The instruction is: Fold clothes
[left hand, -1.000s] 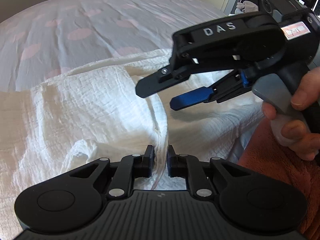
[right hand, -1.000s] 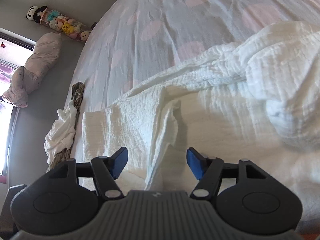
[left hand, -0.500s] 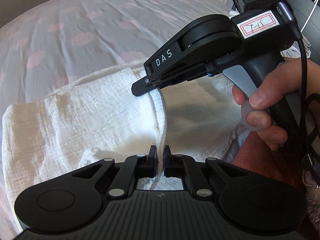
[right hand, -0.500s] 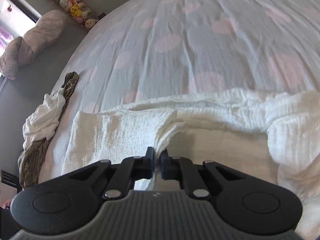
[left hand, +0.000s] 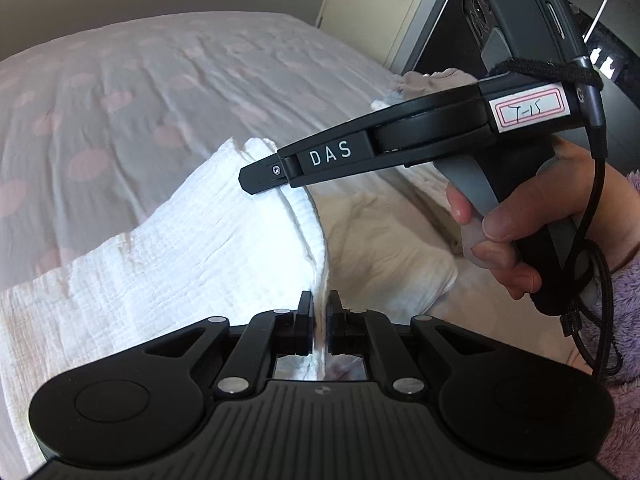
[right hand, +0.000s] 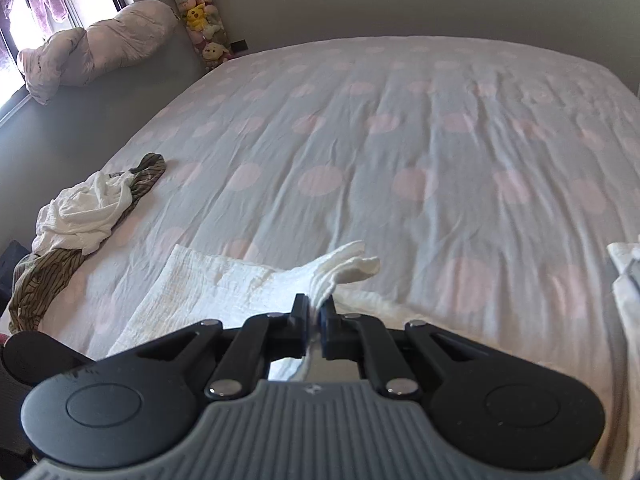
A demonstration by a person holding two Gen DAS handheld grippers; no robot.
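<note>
A white crinkled garment (left hand: 208, 264) lies on the bed, its near edge lifted off the cover. My left gripper (left hand: 319, 312) is shut on that edge, the cloth pinched between its black pads. Farther along the same edge, my right gripper (left hand: 256, 178) comes in from the right, held by a hand (left hand: 520, 236); it is shut on the cloth there. In the right wrist view the right gripper (right hand: 316, 316) pinches a bunched fold of the white garment (right hand: 224, 288), whose tip sticks out past the pads.
The bed cover (right hand: 400, 140) is grey with pink dots. A heap of white and striped clothes (right hand: 80, 224) lies at its left edge. A bundled duvet (right hand: 92, 48) and plush toys (right hand: 200, 20) sit by the window. A dark cabinet (left hand: 500, 20) stands at the right.
The right gripper went from wide open to shut on the garment's edge. Both grippers then rose, lifting the pinched edge off the bed; the right one also rolled.
</note>
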